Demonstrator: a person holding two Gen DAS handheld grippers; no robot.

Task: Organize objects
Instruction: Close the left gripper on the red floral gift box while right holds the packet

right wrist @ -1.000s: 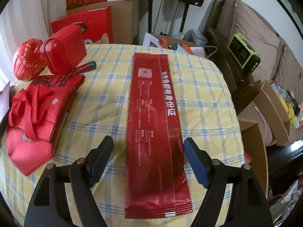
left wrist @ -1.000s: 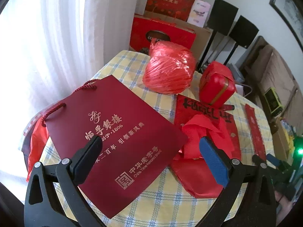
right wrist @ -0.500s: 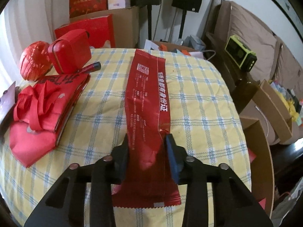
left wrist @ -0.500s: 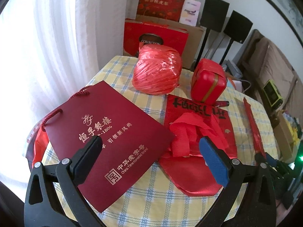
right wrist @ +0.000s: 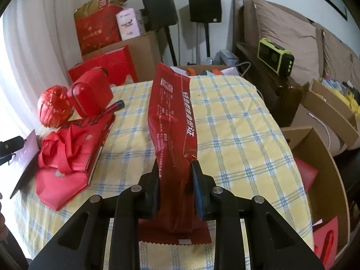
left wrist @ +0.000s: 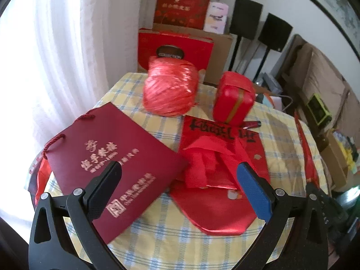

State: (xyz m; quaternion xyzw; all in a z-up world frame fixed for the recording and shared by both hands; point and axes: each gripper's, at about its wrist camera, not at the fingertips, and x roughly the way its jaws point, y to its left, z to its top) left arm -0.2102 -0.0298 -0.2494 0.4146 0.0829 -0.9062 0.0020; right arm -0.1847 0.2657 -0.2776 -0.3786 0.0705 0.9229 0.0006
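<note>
Since a sec ago the long red packet (right wrist: pixel 173 121) has left the tabletop (right wrist: pixel 236 130): it lay flat then, now its far end is lifted, tilting toward 12 o'clock. Our right tool (right wrist: pixel 174 180) is closing, pinching the packet's near part betw. both pads. Our left tool (left wrist: pixel 177 187) is spread wide w/ nothing between, over the maroon paper bag (left wrist: pixel 117 159) at 9 o'clock and the red fabric bag (left wrist: pixel 211 180) at 3. Red twine ball (left wrist: pixel 169 87) at 12 o'clock, red tin (left wrist: pixel 234 99) just beside it at 1.
</note>
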